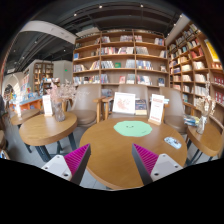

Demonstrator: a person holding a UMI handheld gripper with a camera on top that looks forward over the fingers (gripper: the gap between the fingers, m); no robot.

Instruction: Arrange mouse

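Note:
A round wooden table (112,160) lies ahead of my gripper (111,160). A green oval mouse mat (132,128) lies on its far middle. A small pale mouse (172,143) rests on the table to the right, beyond my right finger. My two fingers with magenta pads (77,159) stand wide apart over the table's near edge with nothing between them. The gripper is open and empty.
Two upright cards stand at the table's far side: a white one (124,103) and another (156,109) to the right. Another round table (45,127) with a vase stands to the left. Chairs and tall bookshelves (120,60) fill the background.

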